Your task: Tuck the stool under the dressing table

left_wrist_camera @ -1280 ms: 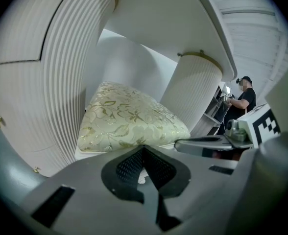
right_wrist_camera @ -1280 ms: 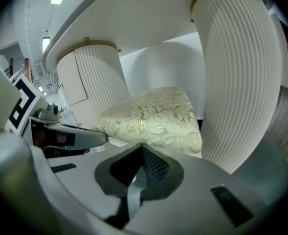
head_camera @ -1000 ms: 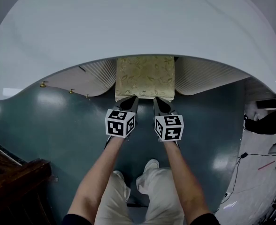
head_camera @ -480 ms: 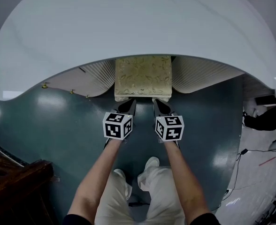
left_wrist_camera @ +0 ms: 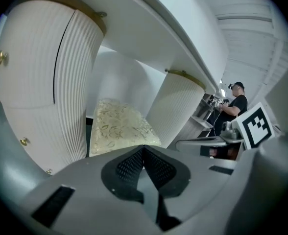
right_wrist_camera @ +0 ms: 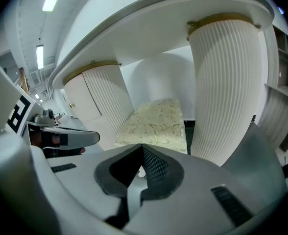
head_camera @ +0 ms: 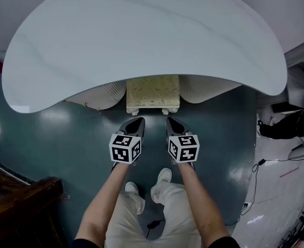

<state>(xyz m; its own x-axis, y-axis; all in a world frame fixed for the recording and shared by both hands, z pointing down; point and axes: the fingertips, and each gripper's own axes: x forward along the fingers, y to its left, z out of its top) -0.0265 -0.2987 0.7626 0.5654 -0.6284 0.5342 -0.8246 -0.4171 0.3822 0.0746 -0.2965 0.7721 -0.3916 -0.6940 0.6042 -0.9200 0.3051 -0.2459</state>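
Left gripper (left_wrist_camera: 144, 148): fingers pressed together tip to tip, holding nothing (the ribbed pads met in one thin seam); it hung low over the floor.
Right gripper (right_wrist_camera: 142, 148): fingers likewise closed and empty, just beside the left pair with a narrow gap between the two.
Stool (head_camera: 153, 93): straight ahead of both pairs of fingertips and apart from them, a strip of floor lying between. It had a cream cushion with a leafy pattern. Most of the seat sat beneath the table top, in the knee gap. In the head view only its near edge and two pale feet showed.
Dressing table (head_camera: 141, 35): white, with a broad curved top that spread above and beyond the fingers.
Left pedestal (left_wrist_camera: 46, 82): ribbed and white with small gold knobs, ahead and to the left of the left fingers, close beside the stool.
Right pedestal (right_wrist_camera: 227, 87): ribbed likewise, ahead and to the right of the right fingers, flanking the stool's other side.
Floor (head_camera: 64, 138): dark teal and glossy, below the fingers.
Marker cubes (head_camera: 125, 149): one on each gripper, just behind the fingers on the person's side.
Person's legs (head_camera: 165, 200): pale trousers and white shoes, well behind the fingers, under bare forearms.
Bystander (left_wrist_camera: 234, 106): dark clothes and cap, far off to the right of the left fingers.
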